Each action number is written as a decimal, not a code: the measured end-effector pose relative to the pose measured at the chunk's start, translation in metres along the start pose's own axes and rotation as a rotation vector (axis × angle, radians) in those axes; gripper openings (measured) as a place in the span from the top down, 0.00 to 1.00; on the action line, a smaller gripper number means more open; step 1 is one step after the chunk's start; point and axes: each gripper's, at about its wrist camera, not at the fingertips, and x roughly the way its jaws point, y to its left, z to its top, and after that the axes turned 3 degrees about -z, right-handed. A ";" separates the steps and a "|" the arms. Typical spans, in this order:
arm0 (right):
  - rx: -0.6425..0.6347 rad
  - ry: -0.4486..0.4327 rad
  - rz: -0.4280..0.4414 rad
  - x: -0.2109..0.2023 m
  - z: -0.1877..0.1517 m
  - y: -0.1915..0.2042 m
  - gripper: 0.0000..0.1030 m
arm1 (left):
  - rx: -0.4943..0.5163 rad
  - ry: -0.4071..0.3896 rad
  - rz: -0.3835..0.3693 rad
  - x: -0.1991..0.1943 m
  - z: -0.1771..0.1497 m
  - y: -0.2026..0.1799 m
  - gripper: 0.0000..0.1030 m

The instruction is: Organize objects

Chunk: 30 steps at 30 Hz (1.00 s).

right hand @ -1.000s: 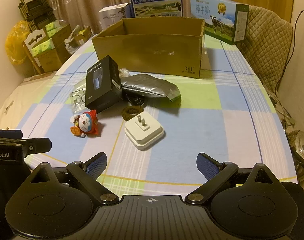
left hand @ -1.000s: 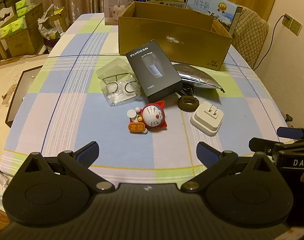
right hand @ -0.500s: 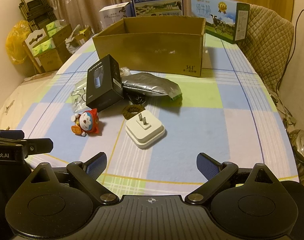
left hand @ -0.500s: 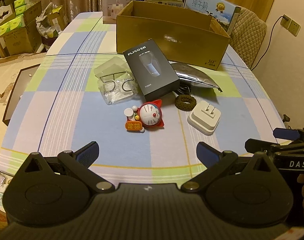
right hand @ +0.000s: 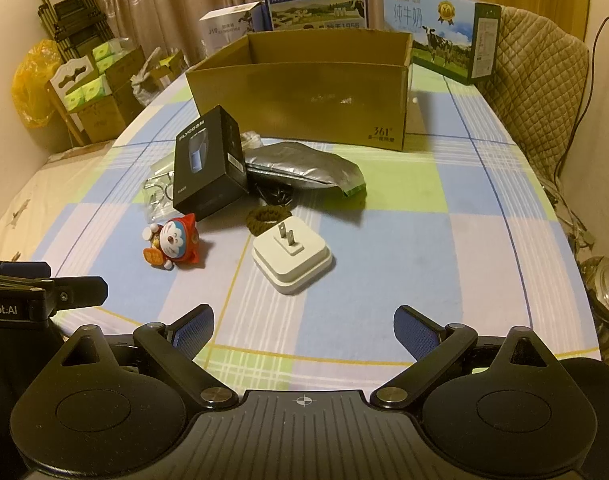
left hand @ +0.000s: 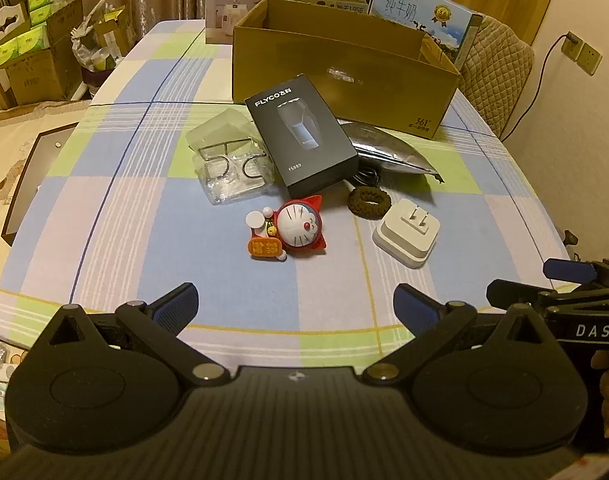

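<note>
On the checked tablecloth lie a black FLYCO box, a clear plastic pack, a silver foil pouch, a brown hair tie, a red cat-robot figurine and a white plug adapter. Behind them stands an open cardboard box. My left gripper is open near the table's front edge, short of the figurine. My right gripper is open too, in front of the adapter. Both are empty.
Milk cartons and a humidifier box stand behind the cardboard box. A padded chair is at the right. Stacked boxes sit on the floor at the left. Bare cloth lies right of the adapter.
Both grippers have edged slightly forward and tilted, so the objects sit a little lower and nearer in view. Nothing on the table has moved; both stay open.
</note>
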 end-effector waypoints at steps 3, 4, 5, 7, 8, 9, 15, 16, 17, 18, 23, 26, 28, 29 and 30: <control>0.000 -0.001 0.000 0.000 0.000 0.000 0.08 | 0.000 0.000 0.000 0.000 0.000 0.001 0.01; 0.000 0.000 0.000 0.000 0.000 0.000 0.08 | -0.001 -0.001 -0.001 0.000 0.000 0.000 0.01; 0.001 0.001 0.000 0.001 0.000 0.000 0.08 | -0.001 -0.001 -0.002 0.000 0.000 0.001 0.01; 0.001 0.003 0.001 0.001 -0.002 0.000 0.08 | -0.002 -0.001 -0.002 0.000 -0.001 0.001 0.01; 0.001 0.004 0.001 0.001 -0.002 0.000 0.08 | -0.002 0.000 -0.002 0.000 -0.001 0.001 0.01; 0.001 0.005 0.002 0.001 -0.003 0.000 0.08 | -0.002 0.000 -0.002 0.001 -0.001 0.001 0.01; 0.002 0.007 0.003 0.001 -0.004 -0.001 0.08 | -0.007 0.001 -0.005 0.001 -0.002 0.001 0.01; 0.002 0.007 0.003 0.001 -0.004 -0.001 0.08 | -0.007 0.001 -0.006 0.001 -0.002 0.001 0.01; 0.003 0.007 0.003 0.001 -0.004 -0.001 0.08 | -0.008 0.002 -0.006 0.002 -0.003 0.001 0.01; 0.003 0.009 0.004 0.002 -0.004 -0.001 0.08 | -0.009 0.002 -0.006 0.002 -0.003 0.001 0.01; 0.006 0.014 0.008 0.003 -0.004 -0.003 0.08 | -0.014 0.005 -0.008 0.003 -0.003 0.001 0.01; 0.008 0.004 0.026 0.003 -0.004 -0.005 0.08 | -0.019 0.008 -0.013 0.003 -0.003 0.002 0.01; 0.008 -0.004 0.040 0.003 -0.004 -0.005 0.08 | -0.018 0.008 -0.015 0.004 -0.003 0.002 0.01; 0.007 -0.006 0.046 0.004 -0.004 -0.005 0.08 | -0.018 0.008 -0.019 0.004 -0.004 0.002 0.01; 0.009 -0.010 0.054 0.004 -0.004 -0.005 0.08 | -0.020 0.010 -0.023 0.005 -0.004 0.002 0.01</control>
